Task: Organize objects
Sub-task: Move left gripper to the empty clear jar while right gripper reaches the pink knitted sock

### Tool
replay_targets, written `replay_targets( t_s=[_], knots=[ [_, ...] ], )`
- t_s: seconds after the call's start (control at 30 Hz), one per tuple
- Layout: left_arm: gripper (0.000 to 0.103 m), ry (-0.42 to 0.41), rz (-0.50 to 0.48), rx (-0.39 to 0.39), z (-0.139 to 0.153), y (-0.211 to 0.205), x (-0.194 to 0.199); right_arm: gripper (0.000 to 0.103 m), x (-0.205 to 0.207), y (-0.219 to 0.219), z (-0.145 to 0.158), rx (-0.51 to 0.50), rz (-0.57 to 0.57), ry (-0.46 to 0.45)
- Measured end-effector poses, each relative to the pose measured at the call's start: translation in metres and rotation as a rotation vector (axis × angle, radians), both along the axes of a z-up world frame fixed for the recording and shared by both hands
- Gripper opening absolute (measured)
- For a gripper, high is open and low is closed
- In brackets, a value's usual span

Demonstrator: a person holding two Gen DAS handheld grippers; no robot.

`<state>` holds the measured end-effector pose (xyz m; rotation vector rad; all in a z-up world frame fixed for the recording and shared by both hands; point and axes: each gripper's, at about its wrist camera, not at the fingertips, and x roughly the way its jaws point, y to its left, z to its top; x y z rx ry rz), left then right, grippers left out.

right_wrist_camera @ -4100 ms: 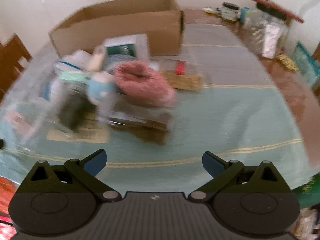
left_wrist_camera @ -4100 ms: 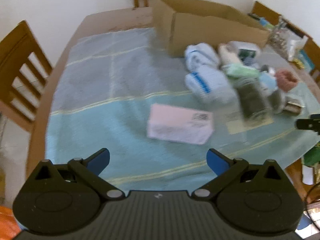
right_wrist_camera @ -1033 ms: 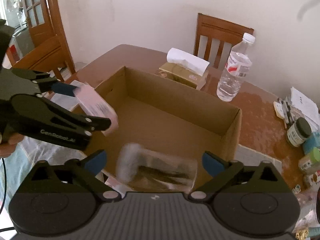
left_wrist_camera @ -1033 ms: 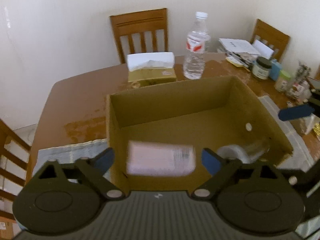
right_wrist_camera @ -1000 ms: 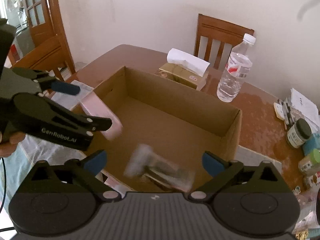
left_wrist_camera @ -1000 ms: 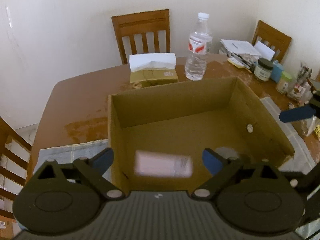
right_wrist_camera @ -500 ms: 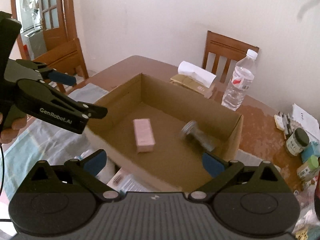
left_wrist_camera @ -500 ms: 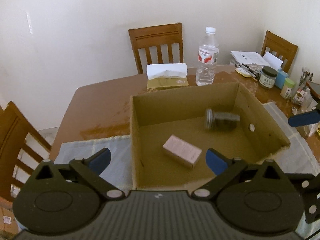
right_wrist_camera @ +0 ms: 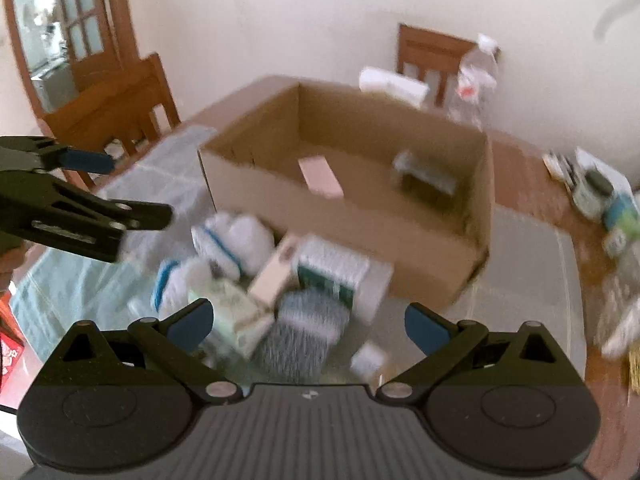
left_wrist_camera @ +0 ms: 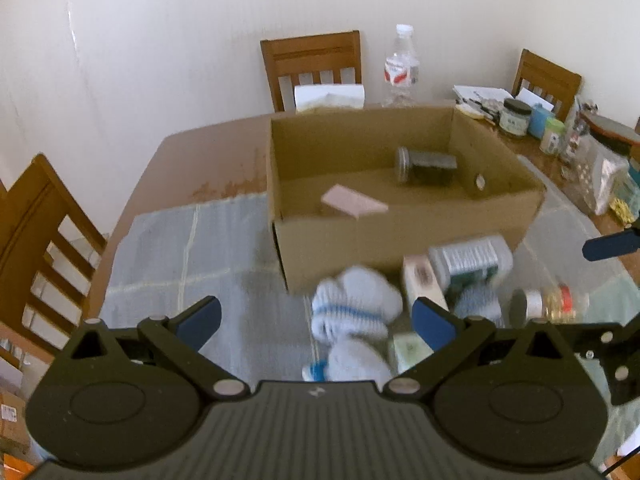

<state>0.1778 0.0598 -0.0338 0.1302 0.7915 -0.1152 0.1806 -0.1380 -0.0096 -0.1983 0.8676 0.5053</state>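
**Two in the box, the pile still waiting**

I have both grippers pulled back on the near side of the cardboard box (left_wrist_camera: pixel 404 240), and both are empty. The left gripper (left_wrist_camera: pixel 316 316) has just been opening its jaws and they now stand wide, with nothing between them. The right gripper (right_wrist_camera: pixel 306 322) shows its jaws spread just as wide, also bare.

Inside the box lie the pink carton (left_wrist_camera: pixel 354 204), flat near the front wall, and the dark jar (left_wrist_camera: pixel 426 166), on its side toward the far right corner. The remaining things crowd against the outside of the box's near wall: rolled white socks (left_wrist_camera: pixel 352 310) with blue bands, a tan carton (left_wrist_camera: pixel 420 280), a ribbed white-and-green container (left_wrist_camera: pixel 472 262) and a small spice jar (left_wrist_camera: pixel 548 304) further right.

My judgement is that the next pick should be the socks for the left side: they are soft and sit on the pile's open edge. I would come down over them with the jaws straddling the roll, clear of the box wall.

The pile is tight, so a careless closing could catch a neighbour. The views are blurred; I cannot tell exact contacts. Beyond the box stand a tissue box (left_wrist_camera: pixel 330 98) and a water bottle (left_wrist_camera: pixel 402 68), clear of my path on the tabletop (left_wrist_camera: pixel 208 164).
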Motion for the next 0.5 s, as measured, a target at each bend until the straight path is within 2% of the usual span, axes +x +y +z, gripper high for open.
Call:
replay_targets(
  t_s=[0.27, 0.5],
  knots=[
    [0.101, 0.065, 0.009, 0.046, -0.031, -0.007, -0.04, 0.103, -0.027, -0.016, -0.033, 0.015, 0.017, 0.058],
    [0.101, 0.132, 0.062, 0.019, -0.054, -0.012, -0.066, 0.103, -0.033, -0.024, -0.067, 0.002, 0.109, 0.125]
  ],
)
